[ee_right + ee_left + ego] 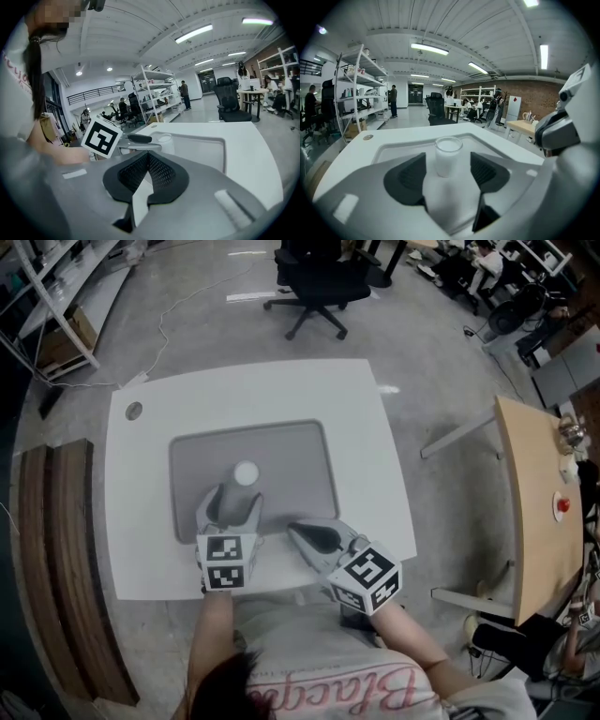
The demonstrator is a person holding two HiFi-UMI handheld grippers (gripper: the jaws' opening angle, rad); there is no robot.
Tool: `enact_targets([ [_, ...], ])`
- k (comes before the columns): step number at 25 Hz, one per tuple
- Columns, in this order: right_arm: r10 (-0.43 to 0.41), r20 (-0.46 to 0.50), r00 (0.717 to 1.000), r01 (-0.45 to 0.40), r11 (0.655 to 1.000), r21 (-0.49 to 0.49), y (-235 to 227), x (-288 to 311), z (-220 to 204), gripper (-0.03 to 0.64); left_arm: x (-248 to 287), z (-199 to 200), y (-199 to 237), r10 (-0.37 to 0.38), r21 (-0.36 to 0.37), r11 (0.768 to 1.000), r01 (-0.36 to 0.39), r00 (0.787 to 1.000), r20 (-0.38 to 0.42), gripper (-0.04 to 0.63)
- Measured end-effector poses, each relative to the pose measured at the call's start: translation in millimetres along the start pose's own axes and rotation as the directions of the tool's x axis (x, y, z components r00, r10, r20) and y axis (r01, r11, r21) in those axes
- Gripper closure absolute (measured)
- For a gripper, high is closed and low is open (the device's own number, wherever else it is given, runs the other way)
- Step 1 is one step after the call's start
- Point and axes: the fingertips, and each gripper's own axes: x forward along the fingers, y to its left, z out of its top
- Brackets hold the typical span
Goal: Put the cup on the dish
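Note:
A small white cup (246,472) stands upright on the grey dish (300,456), a shallow tray set in the white table (366,418). My left gripper (236,499) is open just behind the cup. In the left gripper view the cup (448,154) stands between the two dark pads (410,176), with a gap on each side. My right gripper (293,529) lies at the dish's near edge, to the right of the cup. Its jaws are shut with nothing between them (148,158). The right gripper view shows the cup (165,139) off to the left, beside the left gripper's marker cube (101,137).
A black office chair (319,282) stands beyond the table's far edge. A wooden table (534,502) is at the right, a wooden bench (56,549) at the left, and shelving (56,296) at the far left. A round grommet (134,411) sits in the table's far left corner.

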Motion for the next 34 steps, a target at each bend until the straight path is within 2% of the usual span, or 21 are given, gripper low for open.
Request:
enact_targets([
  [1, -0.003, 0.008, 1.000, 0.003, 1.000, -0.001, 2, -3, 0, 0.615, -11, 1, 1, 0.019, -0.012, 1.000, -0.019, 1.000, 0.021, 0.346],
  [3, -0.004, 0.026, 1.000, 0.004, 1.000, 0.000, 8, -10, -2, 0.615, -34, 11, -1, 0.053, -0.037, 0.998, -0.050, 0.994, 0.091, 0.553],
  [4, -0.004, 0.037, 0.999, 0.004, 1.000, 0.002, 11, -14, -2, 0.615, -43, 16, -4, 0.054, -0.038, 0.998, -0.050, 0.991, 0.121, 0.597],
  [11, -0.070, 0.138, 0.988, 0.068, 0.998, 0.015, 36, -46, 0, 0.617, -100, 16, -39, -0.012, 0.001, 1.000, 0.012, 0.983, 0.184, 0.597],
  [22, -0.043, 0.157, 0.987, 0.048, 0.998, -0.029, 86, -83, -17, 0.617, -165, 4, -77, -0.051, 0.025, 0.999, 0.047, 0.975, 0.217, 0.597],
  [27, -0.046, 0.176, 0.983, 0.054, 0.998, -0.043, 100, -89, -17, 0.617, -182, -7, -80, -0.049, 0.100, 0.995, 0.030, 0.979, 0.198, 0.597],
  [34, -0.035, 0.191, 0.981, 0.046, 0.998, -0.053, 128, -93, -19, 0.617, -212, -12, -82, -0.082, 0.117, 0.991, 0.059, 0.975, 0.206, 0.597],
])
